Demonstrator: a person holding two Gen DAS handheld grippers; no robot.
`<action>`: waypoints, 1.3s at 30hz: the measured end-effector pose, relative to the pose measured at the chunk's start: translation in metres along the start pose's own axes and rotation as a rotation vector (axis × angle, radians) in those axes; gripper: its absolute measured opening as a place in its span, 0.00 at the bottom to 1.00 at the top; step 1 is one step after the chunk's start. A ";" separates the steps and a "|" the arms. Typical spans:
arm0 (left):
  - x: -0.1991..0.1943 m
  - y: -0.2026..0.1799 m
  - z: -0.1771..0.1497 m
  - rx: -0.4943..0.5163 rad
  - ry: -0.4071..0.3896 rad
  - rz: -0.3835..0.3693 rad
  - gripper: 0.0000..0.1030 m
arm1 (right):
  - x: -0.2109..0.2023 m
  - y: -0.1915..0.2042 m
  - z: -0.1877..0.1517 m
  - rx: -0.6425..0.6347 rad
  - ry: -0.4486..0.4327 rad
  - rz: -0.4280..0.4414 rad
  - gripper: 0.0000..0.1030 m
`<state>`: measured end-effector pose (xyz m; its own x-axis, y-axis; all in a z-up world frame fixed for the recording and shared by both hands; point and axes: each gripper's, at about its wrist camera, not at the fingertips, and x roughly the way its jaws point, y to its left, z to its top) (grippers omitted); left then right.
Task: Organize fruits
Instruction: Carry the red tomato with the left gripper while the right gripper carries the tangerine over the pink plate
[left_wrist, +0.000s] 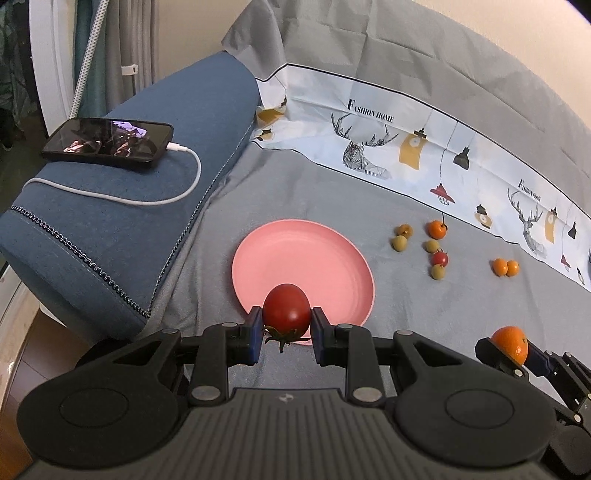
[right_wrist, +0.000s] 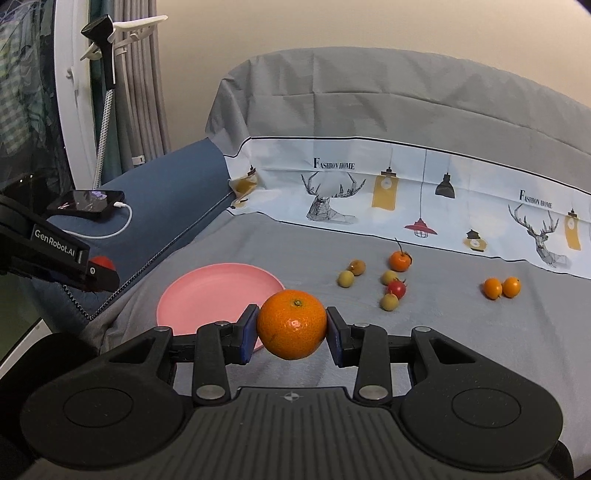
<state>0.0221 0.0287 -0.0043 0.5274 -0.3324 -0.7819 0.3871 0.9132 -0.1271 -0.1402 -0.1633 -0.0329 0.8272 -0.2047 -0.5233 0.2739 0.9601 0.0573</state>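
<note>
My left gripper (left_wrist: 286, 325) is shut on a red tomato (left_wrist: 286, 309) and holds it over the near rim of an empty pink plate (left_wrist: 295, 251). My right gripper (right_wrist: 291, 328) is shut on an orange mandarin (right_wrist: 291, 323), to the right of the plate (right_wrist: 214, 291). The right gripper with the mandarin (left_wrist: 511, 341) shows at the lower right of the left wrist view. The left gripper with the tomato (right_wrist: 102, 266) shows at the left of the right wrist view. Several small fruits (left_wrist: 436, 251) lie loose on the grey cloth right of the plate (right_wrist: 391, 284).
Two small oranges (left_wrist: 505, 266) lie farther right (right_wrist: 502, 287). A phone (left_wrist: 109, 142) on a white cable rests on the blue sofa arm (left_wrist: 110, 240) at the left. A printed cloth (left_wrist: 406, 147) runs along the back.
</note>
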 end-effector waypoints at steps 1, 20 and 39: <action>0.001 0.000 0.000 0.000 0.000 0.001 0.29 | 0.001 0.000 0.000 -0.001 0.003 0.001 0.38; 0.022 -0.004 0.016 0.009 0.013 -0.005 0.29 | 0.032 0.009 0.009 -0.002 0.027 0.022 0.38; 0.069 -0.015 0.034 0.025 0.052 -0.016 0.29 | 0.085 0.023 0.018 -0.029 0.056 0.048 0.38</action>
<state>0.0788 -0.0164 -0.0357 0.4814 -0.3336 -0.8105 0.4146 0.9014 -0.1247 -0.0544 -0.1620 -0.0604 0.8099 -0.1485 -0.5674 0.2198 0.9738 0.0589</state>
